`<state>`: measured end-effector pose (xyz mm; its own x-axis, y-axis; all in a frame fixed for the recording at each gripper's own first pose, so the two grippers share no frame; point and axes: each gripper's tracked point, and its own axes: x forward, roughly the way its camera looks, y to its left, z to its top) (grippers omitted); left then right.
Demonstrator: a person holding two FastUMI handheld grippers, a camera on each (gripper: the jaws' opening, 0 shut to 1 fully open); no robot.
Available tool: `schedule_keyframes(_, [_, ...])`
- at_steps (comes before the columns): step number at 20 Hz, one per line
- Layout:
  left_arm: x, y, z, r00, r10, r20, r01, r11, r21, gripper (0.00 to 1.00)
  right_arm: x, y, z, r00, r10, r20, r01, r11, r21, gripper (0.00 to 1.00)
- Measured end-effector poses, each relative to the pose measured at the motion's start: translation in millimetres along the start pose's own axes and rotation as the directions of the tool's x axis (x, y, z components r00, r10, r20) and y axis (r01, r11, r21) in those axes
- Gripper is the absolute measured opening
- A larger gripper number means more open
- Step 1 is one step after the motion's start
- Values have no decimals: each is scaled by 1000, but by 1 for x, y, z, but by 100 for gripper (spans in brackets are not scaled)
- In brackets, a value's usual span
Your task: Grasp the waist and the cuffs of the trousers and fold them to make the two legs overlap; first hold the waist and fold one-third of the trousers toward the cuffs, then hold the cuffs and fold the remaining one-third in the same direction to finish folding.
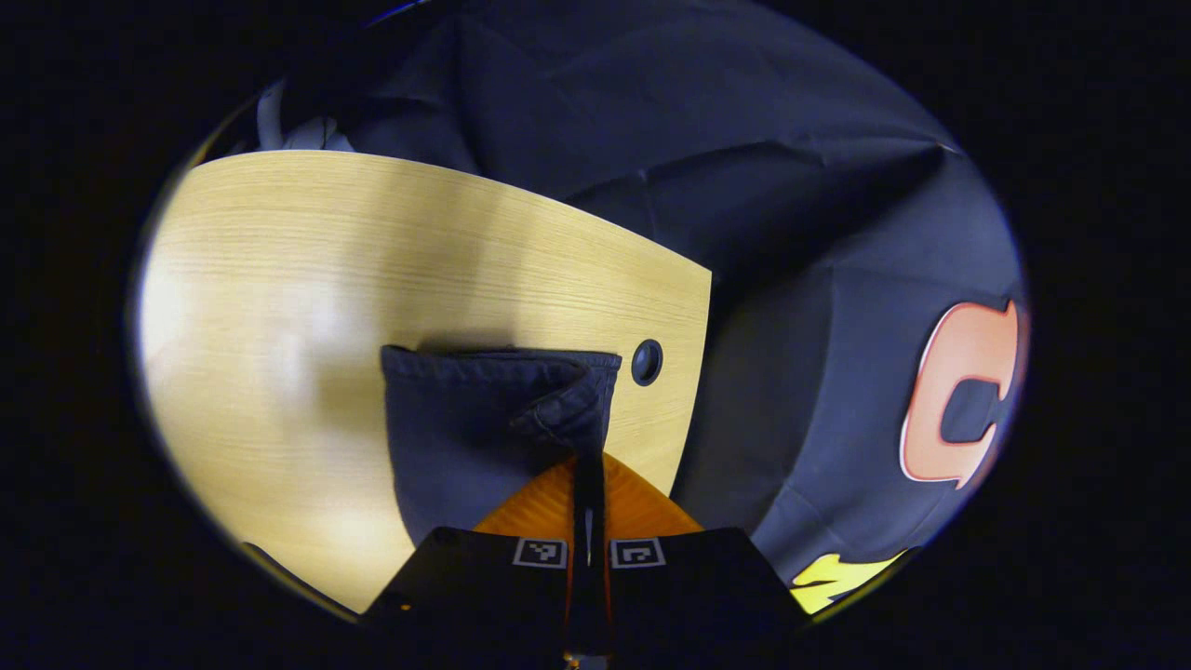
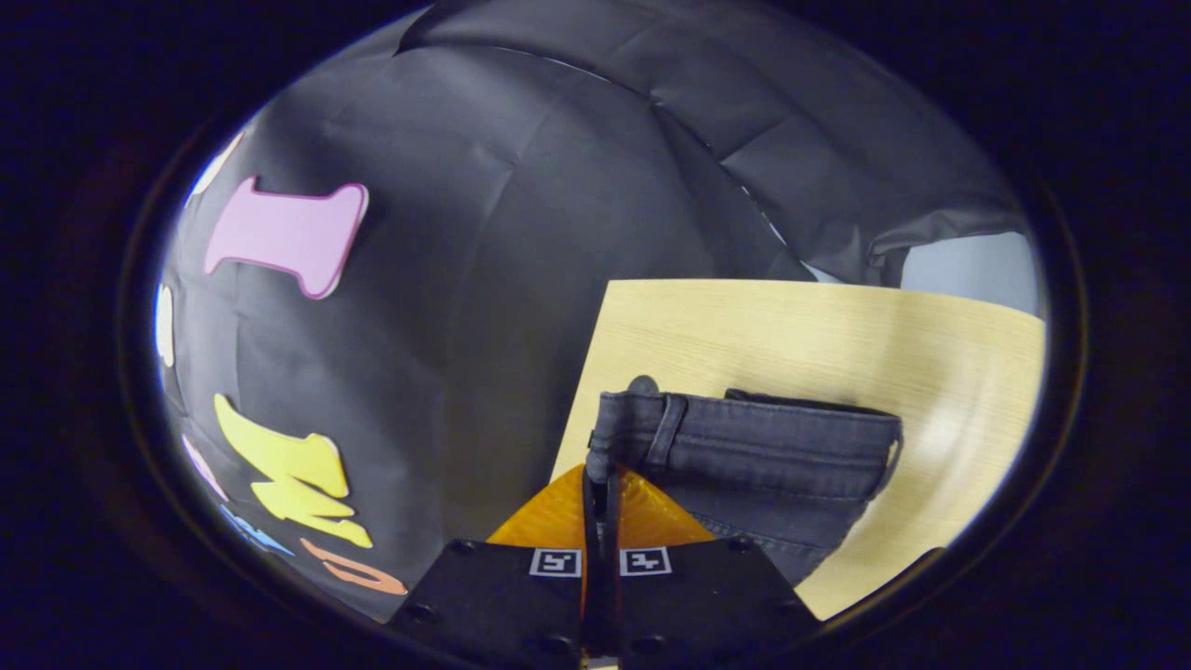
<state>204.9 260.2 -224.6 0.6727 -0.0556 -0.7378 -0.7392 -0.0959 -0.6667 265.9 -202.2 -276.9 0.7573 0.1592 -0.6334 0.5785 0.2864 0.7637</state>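
Tongs (image 1: 588, 465) pinch dark trousers (image 1: 465, 428) cuff; waistband end (image 2: 744, 447) pinched too.

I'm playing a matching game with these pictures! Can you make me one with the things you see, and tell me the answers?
Things:
1. left gripper
2. right gripper
3. table
4. round hole

Descriptions:
A. light wood
B. pinches the cuff end of the trousers
C. pinches the waistband
D. dark, in the tabletop near its edge

Pairs: 1-B, 2-C, 3-A, 4-D

Left gripper (image 1: 588, 465), right gripper (image 2: 600, 484) clamped.
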Motion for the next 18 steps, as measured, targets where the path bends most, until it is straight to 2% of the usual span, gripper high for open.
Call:
schedule_keyframes(2, [27, -7, -2, 1000, 1, 1, -1, 1000, 28, 3, 22, -11, 0, 1000, -29, 3, 29, 1000, -4, 1])
schedule_keyframes(5, [53, -2, -2, 999, 44, 18, -45, 997, 59, 3, 41, -22, -3, 998, -69, 6, 70, 997, -26, 1])
schedule_keyframes(9, [61, 11, 0, 996, 78, 45, -82, 993, 89, 4, 49, -29, -2, 996, -94, 11, 94, 994, -56, 1])
schedule_keyframes(12, [62, 13, -1, 995, 74, 61, -81, 990, 118, 4, 50, -30, -5, 994, -112, 17, 113, 992, -63, 1])
schedule_keyframes(14, [62, 13, 8, 992, 62, 114, -82, 981, 176, 6, 51, -26, -8, 997, -80, 5, 80, 997, -15, 1])
schedule_keyframes(15, [59, 1, 4, 993, 11, 114, -34, 979, 200, 37, 47, -25, -16, 997, -72, -38, 73, 997, 21, 18])
schedule_keyframes(16, [41, -5, 5, 992, 2, 129, -31, 975, 222, 69, 54, -16, -29, 996, -57, -61, 59, 998, 24, 36])
schedule_keyframes(17, [42, -8, 7, 988, -10, 152, -29, 967, 252, 100, 46, -12, -26, 996, -57, -71, 57, 998, 0, 54])
schedule_keyframes(18, [31, -15, 10, 984, -33, 174, -19, 957, 289, 100, 41, -11, -25, 996, -56, -62, 54, 998, -36, 72])
